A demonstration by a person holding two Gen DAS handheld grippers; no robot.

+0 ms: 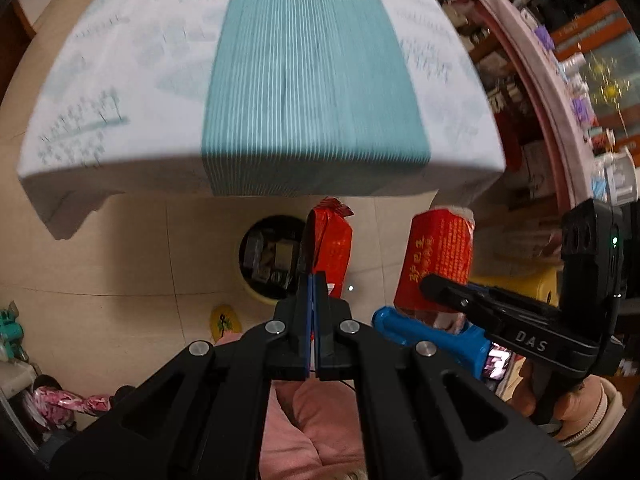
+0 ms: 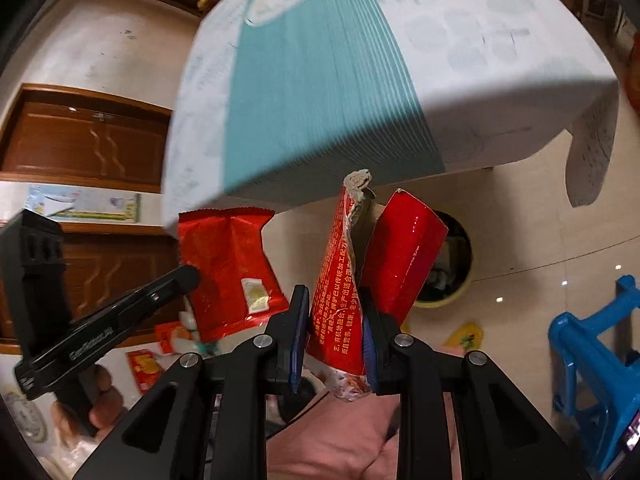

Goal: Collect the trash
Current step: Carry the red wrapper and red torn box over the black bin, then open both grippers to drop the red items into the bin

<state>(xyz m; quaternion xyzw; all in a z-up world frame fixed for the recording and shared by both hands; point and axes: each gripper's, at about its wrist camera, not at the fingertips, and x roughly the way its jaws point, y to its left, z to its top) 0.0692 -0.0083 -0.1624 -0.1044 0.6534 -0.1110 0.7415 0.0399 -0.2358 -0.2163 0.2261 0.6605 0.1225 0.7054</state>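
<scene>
Left gripper [image 1: 314, 280]: pinching red wrapper [image 1: 332, 246]. Right gripper [image 2: 334, 334]: clamped on torn red packet [image 2: 340, 280]. Both above floor, near bin [image 1: 266, 256]. Step: carrying. Next, likely: centre over bin, release.

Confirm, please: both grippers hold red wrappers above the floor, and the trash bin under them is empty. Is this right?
Not entirely. The left gripper and right gripper do each hold a red wrapper, but the trash bin is not empty: the left wrist view shows dark pieces of rubbish already inside it.
</scene>
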